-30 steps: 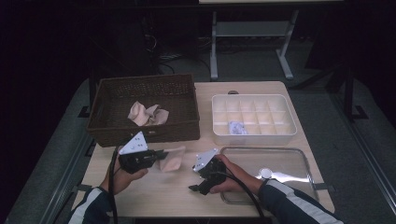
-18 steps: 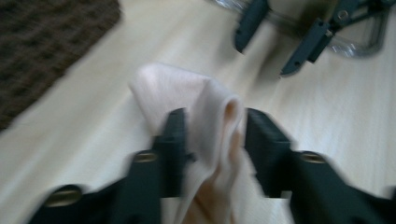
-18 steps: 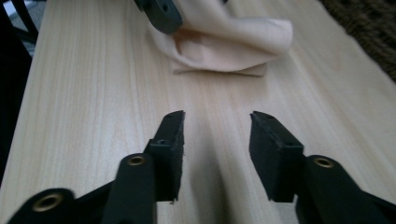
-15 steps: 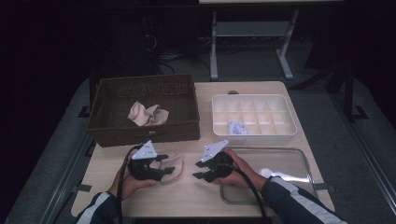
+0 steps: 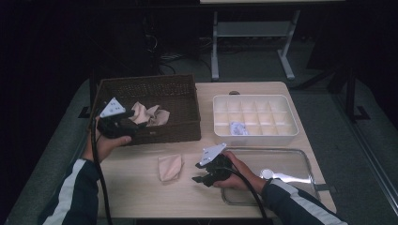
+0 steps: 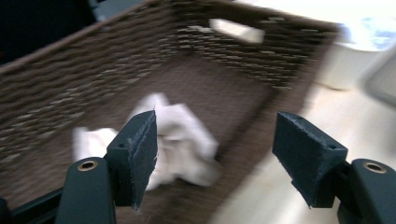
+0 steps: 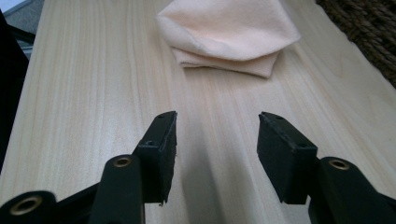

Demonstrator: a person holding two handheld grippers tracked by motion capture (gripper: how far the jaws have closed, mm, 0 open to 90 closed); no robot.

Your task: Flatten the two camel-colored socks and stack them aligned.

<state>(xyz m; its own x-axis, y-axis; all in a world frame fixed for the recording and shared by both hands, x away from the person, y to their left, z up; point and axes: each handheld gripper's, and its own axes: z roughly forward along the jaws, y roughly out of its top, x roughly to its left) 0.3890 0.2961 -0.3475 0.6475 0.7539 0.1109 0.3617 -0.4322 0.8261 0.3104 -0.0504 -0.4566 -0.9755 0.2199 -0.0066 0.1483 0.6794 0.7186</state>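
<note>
The left hand-held gripper (image 5: 123, 125) hovers at the dark woven wicker basket's (image 5: 155, 87) near-left rim, jaws just opened and empty, likely going for the crumpled pale cloths (image 5: 149, 114) inside. The right hand-held gripper (image 5: 201, 177), jaws parted and empty, faces the soft, folded peach cloth (image 5: 169, 167) lying flat on the pale wooden counter (image 5: 141, 197).

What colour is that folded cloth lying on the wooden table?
The folded cloth is a pale peach or cream colour, plain with no pattern; the right gripper view shows it best.

High view overlooks table (image 5: 141, 187), gripper views close, sharing basket (image 5: 155, 101), cloth (image 5: 169, 167).
</note>
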